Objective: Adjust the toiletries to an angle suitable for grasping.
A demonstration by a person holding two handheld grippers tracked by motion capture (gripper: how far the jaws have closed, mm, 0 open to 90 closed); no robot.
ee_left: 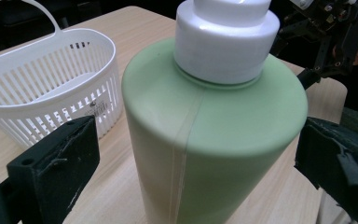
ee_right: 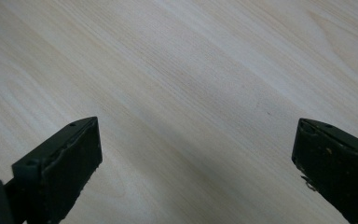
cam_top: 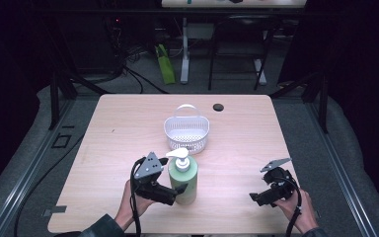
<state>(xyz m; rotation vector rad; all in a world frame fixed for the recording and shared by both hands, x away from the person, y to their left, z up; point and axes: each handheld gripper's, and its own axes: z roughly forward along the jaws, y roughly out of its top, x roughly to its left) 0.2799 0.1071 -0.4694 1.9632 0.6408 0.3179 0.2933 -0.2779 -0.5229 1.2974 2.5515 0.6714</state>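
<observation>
Left claw (cam_top: 175, 190) straddles the green bottle (cam_top: 183, 178), jaws wide, seemingly ready to grip. Right claw (cam_top: 262, 196) hangs open over bare counter (cam_top: 246, 143), near right, likely idle.

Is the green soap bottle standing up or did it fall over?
Standing up. The green bottle sits on the table, its white pump on top.

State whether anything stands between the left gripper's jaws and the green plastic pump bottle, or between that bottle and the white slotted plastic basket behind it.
Nothing visible does. The left gripper has its jaws open on either side of the green plastic pump bottle, with only small gaps. Bare wooden table lies between the bottle and the white slotted plastic basket.
</observation>
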